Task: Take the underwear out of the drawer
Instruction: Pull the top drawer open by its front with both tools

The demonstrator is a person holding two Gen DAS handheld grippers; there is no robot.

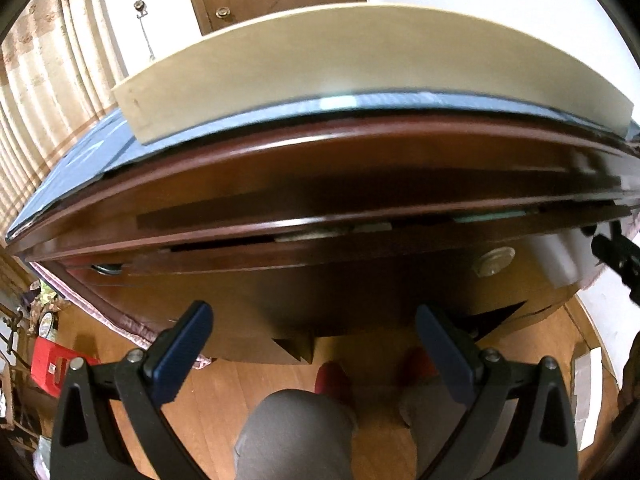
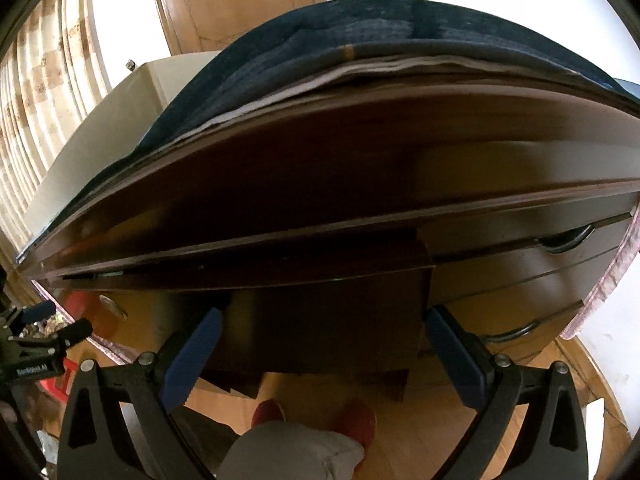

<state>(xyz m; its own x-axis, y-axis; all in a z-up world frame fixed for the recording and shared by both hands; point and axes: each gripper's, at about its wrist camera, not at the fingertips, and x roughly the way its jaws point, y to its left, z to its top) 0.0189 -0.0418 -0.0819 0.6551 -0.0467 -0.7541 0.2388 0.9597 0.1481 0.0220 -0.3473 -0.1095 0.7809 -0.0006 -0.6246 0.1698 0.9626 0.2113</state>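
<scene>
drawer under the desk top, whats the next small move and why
Probably bring the left tongs up to the drawer front and draw it further out. Both tongs stand open and empty, the drawer shows only a narrow gap, and no underwear is visible yet.

Both wrist cameras sit close before the dark wooden desk, facing its front edge and tilted downward. Left view lies leftward of right. Shared: desk front, wooden floor.
</scene>
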